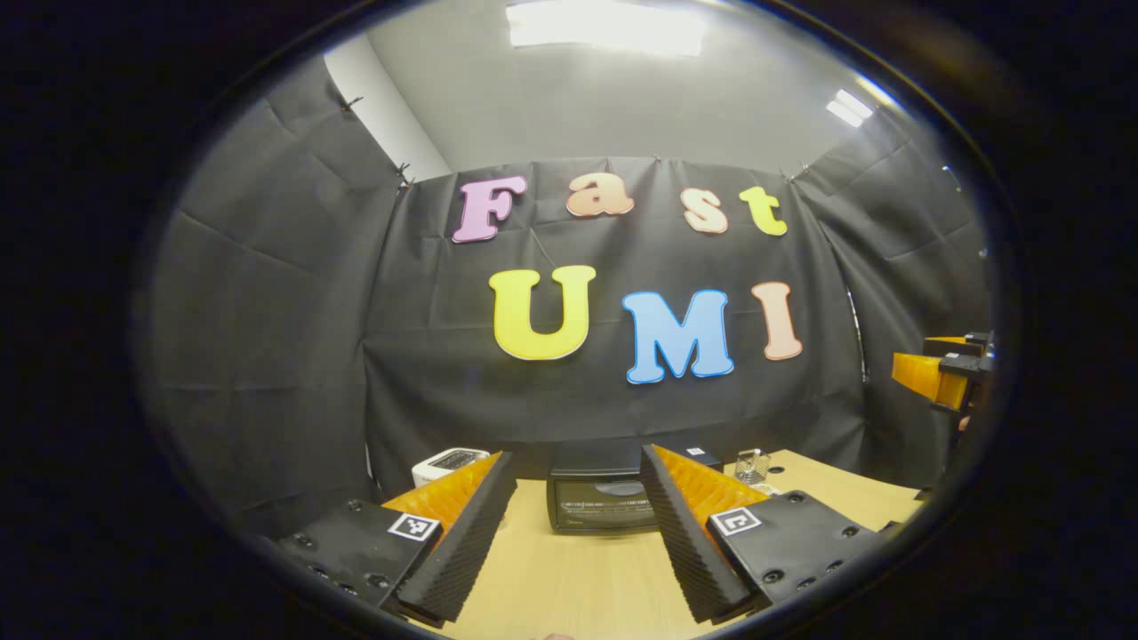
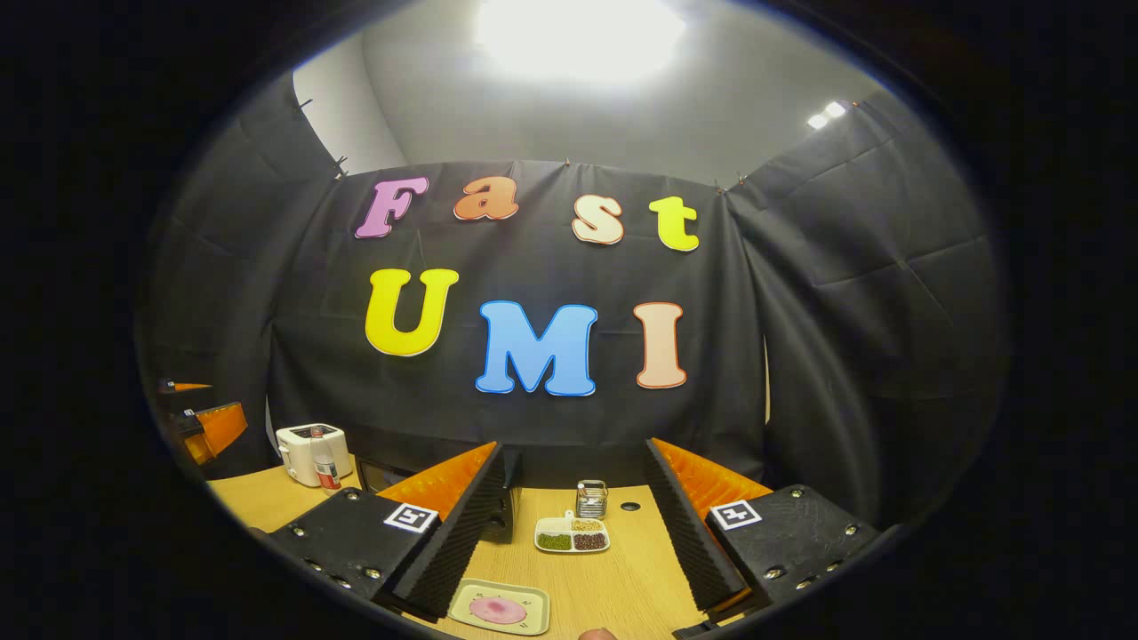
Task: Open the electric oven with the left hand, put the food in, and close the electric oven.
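The electric oven is a small black countertop box with a dark glass door, closed, standing at the back of the light wooden table against the black cloth wall. In the left gripper view it sits straight ahead of the left gripper, framed in the gap between its two fingers and well apart from them; the fingers stand wide apart and hold nothing, their inner faces ribbed like foam.

The food is a flat, round pinkish slice lying on a pale rectangular tray with rounded corners, at the near edge of the table. In the right gripper view it lies low between the fingers of the right gripper, nearer the left-hand finger, not touched by either. This gripper too is spread open and empty.

Farther back stands a white divided dish with three compartments: green grains in one, pale ones in another, dark reddish ones in the third. Just behind it is a small wire-framed glass holder; what it holds cannot be told.

To the left at the back stands a white boxy toaster with a small bottle in front of it.
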`<move>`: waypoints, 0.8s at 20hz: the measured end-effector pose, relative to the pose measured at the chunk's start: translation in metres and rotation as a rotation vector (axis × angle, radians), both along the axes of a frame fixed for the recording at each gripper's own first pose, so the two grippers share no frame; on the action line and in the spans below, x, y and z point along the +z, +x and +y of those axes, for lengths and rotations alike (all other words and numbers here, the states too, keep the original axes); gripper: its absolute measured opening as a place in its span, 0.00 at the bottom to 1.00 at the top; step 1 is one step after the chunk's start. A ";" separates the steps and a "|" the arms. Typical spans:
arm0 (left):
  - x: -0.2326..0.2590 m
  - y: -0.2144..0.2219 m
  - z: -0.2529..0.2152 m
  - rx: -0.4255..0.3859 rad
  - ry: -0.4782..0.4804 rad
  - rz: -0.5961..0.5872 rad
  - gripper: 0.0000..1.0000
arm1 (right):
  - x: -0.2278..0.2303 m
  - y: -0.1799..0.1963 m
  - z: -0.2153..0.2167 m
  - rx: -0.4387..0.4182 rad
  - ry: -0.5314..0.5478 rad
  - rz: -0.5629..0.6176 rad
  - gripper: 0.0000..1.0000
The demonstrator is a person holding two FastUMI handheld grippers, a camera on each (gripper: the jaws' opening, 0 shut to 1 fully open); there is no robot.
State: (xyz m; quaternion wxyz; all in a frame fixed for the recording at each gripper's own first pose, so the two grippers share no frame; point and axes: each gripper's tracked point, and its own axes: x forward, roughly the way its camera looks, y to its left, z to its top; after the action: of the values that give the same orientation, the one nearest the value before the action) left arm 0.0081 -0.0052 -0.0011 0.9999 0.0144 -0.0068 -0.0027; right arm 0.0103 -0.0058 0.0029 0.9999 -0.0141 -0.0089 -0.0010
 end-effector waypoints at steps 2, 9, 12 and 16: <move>0.002 0.000 -0.002 0.001 0.010 -0.009 0.99 | 0.001 0.000 -0.002 0.002 -0.002 -0.005 0.96; 0.004 0.004 -0.025 0.003 -0.001 -0.018 0.99 | -0.003 -0.003 -0.015 0.031 -0.029 -0.025 0.96; -0.004 0.012 -0.035 0.017 -0.001 -0.007 0.99 | -0.010 -0.008 -0.015 0.074 -0.012 -0.025 0.96; -0.009 0.033 -0.050 0.014 0.010 -0.014 0.99 | -0.020 -0.012 -0.012 0.116 -0.036 -0.026 0.96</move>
State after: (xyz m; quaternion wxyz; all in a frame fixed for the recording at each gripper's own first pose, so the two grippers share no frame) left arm 0.0412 -0.0550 -0.0100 0.9997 0.0196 -0.0138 0.0045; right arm -0.0019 -0.0174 -0.0172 0.9976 -0.0315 -0.0226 0.0570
